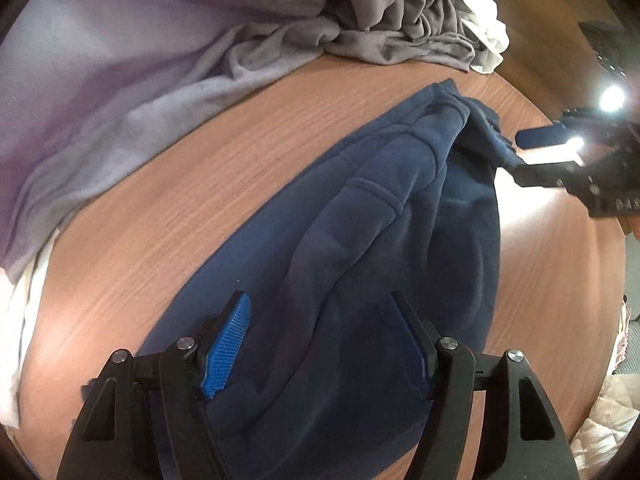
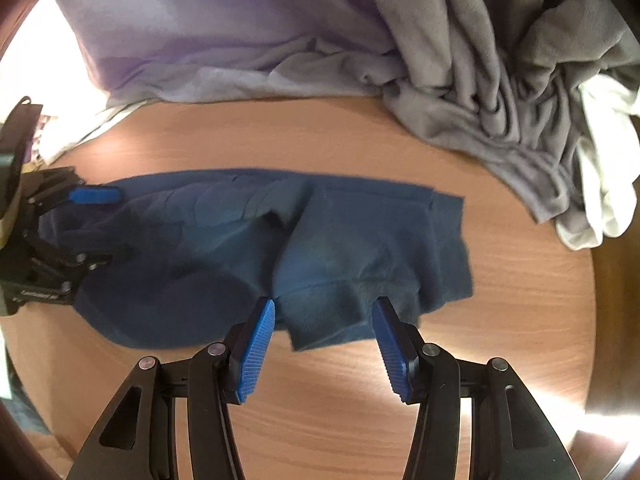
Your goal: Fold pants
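Two grippers hang over a round wooden worktop (image 2: pixel 360 140), both tipped steeply downward. A large heap of grey and lilac cloth (image 2: pixel 480 64) fills the upper part of both views, with a white cloth (image 2: pixel 600 168) at its right edge in the right wrist view. The navy pants (image 2: pixel 320 240) lie bunched across the middle of the worktop, stretching from left to right in the right wrist view and running from the lower centre toward the upper right in the left wrist view (image 1: pixel 380 240).

The left gripper (image 1: pixel 320 344) sits low over one end of the pants, its blue pads (image 1: pixel 228 344) apart with the fabric between them; the pads do not press on the cloth, so it stands open. In the right wrist view it appears at the left edge (image 2: pixel 100 224), over the same end.

The right gripper (image 2: pixel 324 344) hovers at the other end, its jaws spread on either side of a ribbed cuff (image 2: pixel 320 320) without closing on it. In the left wrist view it shows at the right edge (image 1: pixel 528 152), just beside the fabric.
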`<state>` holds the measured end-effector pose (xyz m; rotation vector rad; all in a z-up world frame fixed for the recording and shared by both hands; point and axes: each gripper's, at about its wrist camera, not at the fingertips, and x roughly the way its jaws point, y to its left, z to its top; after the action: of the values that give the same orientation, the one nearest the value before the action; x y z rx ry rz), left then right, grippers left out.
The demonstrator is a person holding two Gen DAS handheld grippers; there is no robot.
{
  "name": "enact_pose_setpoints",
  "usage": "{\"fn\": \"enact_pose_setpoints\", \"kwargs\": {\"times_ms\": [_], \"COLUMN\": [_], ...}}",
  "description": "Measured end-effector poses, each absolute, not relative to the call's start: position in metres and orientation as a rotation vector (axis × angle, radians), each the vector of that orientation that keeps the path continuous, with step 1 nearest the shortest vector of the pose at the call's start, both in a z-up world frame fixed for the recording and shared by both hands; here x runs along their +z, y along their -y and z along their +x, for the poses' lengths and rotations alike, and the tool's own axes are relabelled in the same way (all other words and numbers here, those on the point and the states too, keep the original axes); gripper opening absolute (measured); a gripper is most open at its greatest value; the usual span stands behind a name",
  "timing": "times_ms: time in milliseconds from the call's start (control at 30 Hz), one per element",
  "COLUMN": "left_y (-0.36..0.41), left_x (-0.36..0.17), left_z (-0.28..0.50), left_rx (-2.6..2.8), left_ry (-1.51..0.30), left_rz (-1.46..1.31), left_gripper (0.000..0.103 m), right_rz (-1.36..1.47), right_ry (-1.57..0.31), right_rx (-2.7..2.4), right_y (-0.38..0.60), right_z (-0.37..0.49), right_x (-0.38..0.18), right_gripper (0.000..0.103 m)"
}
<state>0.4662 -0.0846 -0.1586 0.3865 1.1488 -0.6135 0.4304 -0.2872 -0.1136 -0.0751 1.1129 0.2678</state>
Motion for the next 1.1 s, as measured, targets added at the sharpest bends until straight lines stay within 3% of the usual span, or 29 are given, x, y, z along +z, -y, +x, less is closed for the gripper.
{"fn": "enact_pose_setpoints", "kwargs": {"times_ms": [200,267,333,400,433,533,800,933,1100], "left_y": [0.077,0.074,0.076,0.08,0.082,0.087,0.112,0.123,0.136], "left_x": [-0.168,-0.169,-0.169,-0.167,-0.164,-0.146,-0.088,-0.085,-0.113], "left_z": [0.474,0.476,0.475,0.472,0.469,0.46,0.463,0.476,0.48], "left_rx": [-0.588,-0.586,-0.597,-0.615,-0.616,-0.622,-0.604,-0.686,-0.727], "left_ry": [-1.186,-1.19,-1.189,-1.185,-1.176,-1.115,-0.955,-0.995,-1.079], "left_rz": [0.338,0.317,0.315,0.315,0.324,0.35,0.399,0.389,0.417], "left_gripper": [0.063,0.056,0.04,0.026,0.018,0.011,0.004,0.005,0.023], "right_rz": [-0.129,-0.128,-0.138,-0.134,-0.123,-0.088,-0.001,0.048,0.079], "right_ry": [-1.107,-1.111,-1.105,-1.098,-1.088,-1.052,-0.95,-0.97,-1.015], "right_rx": [0.27,0.238,0.204,0.195,0.197,0.178,0.148,0.107,0.076], "right_y": [0.274,0.277,0.281,0.284,0.286,0.297,0.328,0.345,0.361], "right_z": [0.431,0.436,0.439,0.441,0.442,0.44,0.432,0.451,0.471], "right_x": [-0.124,-0.126,-0.126,-0.125,-0.123,-0.113,-0.059,-0.051,-0.068], "right_gripper": [0.051,0.049,0.042,0.021,0.019,0.012,0.008,0.007,0.006]}}
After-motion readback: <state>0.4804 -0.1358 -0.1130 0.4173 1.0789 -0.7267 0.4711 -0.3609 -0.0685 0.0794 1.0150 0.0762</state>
